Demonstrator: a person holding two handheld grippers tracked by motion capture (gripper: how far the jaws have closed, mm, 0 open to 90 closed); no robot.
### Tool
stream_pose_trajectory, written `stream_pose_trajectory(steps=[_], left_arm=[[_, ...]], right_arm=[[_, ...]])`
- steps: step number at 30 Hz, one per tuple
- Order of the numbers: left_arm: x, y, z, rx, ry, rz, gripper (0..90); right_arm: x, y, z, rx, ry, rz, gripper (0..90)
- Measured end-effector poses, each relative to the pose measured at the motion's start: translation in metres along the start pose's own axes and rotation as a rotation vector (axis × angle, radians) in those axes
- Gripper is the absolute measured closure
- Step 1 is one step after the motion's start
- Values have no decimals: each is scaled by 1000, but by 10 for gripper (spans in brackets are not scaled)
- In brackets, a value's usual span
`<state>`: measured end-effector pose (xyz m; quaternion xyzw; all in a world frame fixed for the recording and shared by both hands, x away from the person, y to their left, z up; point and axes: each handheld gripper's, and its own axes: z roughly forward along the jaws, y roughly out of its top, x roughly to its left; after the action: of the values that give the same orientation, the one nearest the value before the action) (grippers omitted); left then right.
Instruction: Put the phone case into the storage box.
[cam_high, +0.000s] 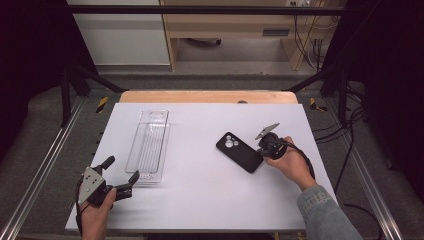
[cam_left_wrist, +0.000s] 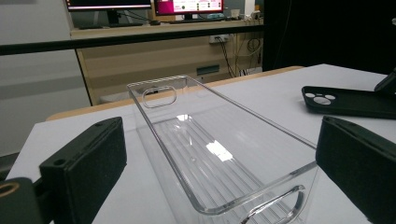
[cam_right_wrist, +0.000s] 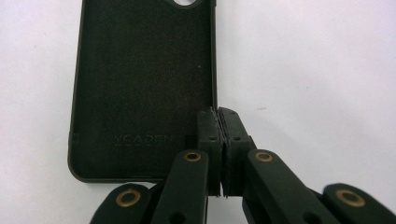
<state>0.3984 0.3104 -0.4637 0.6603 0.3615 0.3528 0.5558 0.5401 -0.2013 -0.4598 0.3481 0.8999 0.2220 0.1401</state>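
My right hand-held gripper (cam_right_wrist: 219, 116) pinches the side wall of the black phone case (cam_right_wrist: 140, 88) lying on the table (cam_high: 200, 200) to lift it, while my left hand-held gripper (cam_high: 121, 175) waits spread by the clear tray (cam_high: 149, 145).

phone case (cam_right_wrist: 140, 93) top cropped (camera cutout, seemingly)

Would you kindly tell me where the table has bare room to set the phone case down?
Free: the white table between clear tray and phone case, plus the far strip. Crowded: near each gripper, left and right.
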Motion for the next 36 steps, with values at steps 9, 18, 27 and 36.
stream_pose_trajectory(steps=[9, 18, 27, 36], left_arm=[[0, 1, -2, -5, 4, 1, 14], [-5, 3, -8, -15, 22, 20, 18], [-7, 2, -19, -19, 55, 19, 16], [-9, 0, -17, 13, 79, 47, 15]], right_arm=[[18, -10, -19, -138, -64, 35, 892], [39, -33, -34, -249, -116, 51, 892], [56, -50, -46, -397, -123, 82, 891], [63, -56, -50, -493, -129, 113, 892]])
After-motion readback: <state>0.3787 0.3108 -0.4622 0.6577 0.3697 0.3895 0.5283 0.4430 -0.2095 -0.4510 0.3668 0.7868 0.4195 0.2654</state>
